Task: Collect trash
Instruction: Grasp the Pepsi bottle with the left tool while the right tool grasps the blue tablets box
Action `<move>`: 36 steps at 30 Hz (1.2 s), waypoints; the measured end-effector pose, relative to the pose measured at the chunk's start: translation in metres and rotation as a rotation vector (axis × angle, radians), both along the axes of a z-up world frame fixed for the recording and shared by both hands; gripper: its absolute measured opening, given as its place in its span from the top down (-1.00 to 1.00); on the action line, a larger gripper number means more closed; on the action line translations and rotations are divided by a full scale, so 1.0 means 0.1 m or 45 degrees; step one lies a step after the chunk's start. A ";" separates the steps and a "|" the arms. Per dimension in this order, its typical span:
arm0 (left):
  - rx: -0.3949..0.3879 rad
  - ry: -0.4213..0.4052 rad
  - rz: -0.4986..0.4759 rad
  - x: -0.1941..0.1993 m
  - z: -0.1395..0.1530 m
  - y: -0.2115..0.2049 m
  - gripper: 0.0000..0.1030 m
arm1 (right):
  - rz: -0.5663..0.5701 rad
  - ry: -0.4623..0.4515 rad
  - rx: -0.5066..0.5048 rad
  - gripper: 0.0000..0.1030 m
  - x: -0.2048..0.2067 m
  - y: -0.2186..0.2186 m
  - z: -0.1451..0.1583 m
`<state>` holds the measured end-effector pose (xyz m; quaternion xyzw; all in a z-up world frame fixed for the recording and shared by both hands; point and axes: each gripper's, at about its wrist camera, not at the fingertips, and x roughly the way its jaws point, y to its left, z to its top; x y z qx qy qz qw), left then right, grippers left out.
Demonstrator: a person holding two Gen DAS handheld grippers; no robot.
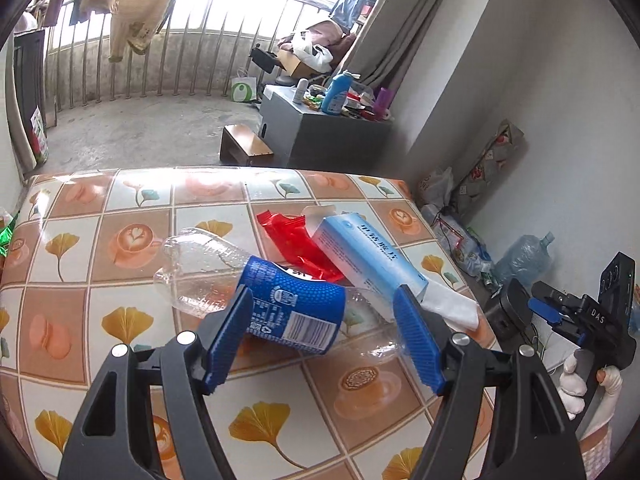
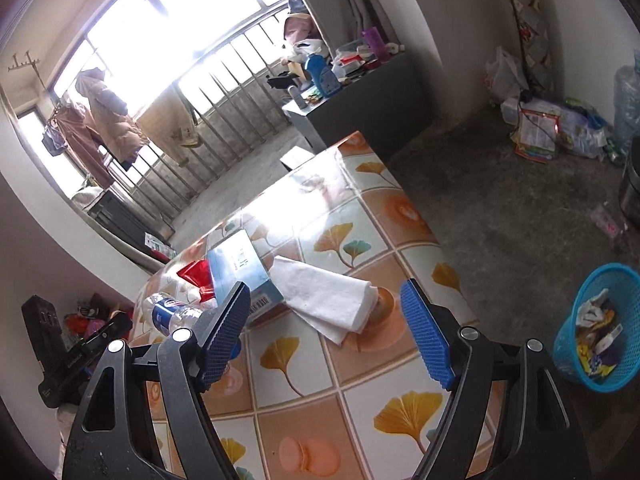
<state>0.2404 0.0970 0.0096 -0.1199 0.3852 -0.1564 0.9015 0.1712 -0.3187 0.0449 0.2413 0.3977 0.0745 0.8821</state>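
We are working through the trash on the table [image 1: 132,200], and most of it is still lying there. In the left wrist view, the left gripper [image 1: 324,332] is standing wide, holding nothing, with the crushed plastic bottle [image 1: 256,292] sitting at centre frame between and just beyond its jaws; no pad is pressing on it. Behind the bottle, the red wrapper [image 1: 288,240] and the light blue carton [image 1: 368,256] are lying together toward the centre right. In the right wrist view, the right gripper [image 2: 326,328] is likewise gaping wide and empty, pointing at the folded white tissue [image 2: 332,296] at centre frame. At the lower right of that view, the blue basket [image 2: 588,280] is standing on the floor beside the table, already holding some scraps. So we are judging that four pieces remain, none yet grasped.
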 end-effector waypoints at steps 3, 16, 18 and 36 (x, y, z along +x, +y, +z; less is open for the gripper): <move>-0.024 0.014 0.046 0.06 -0.03 0.15 -0.37 | 0.073 0.028 0.041 -0.43 0.26 0.16 -0.10; -0.230 0.287 0.163 0.62 -0.54 0.44 -0.35 | 0.334 0.223 0.165 -0.42 1.22 0.97 -0.71; -0.274 0.286 0.155 0.71 -0.58 0.42 -0.35 | 0.375 0.224 0.187 -0.41 1.27 1.07 -0.70; -0.358 0.315 -0.097 0.39 -0.60 0.17 -0.07 | 0.514 0.294 0.284 -0.03 0.82 1.11 -0.66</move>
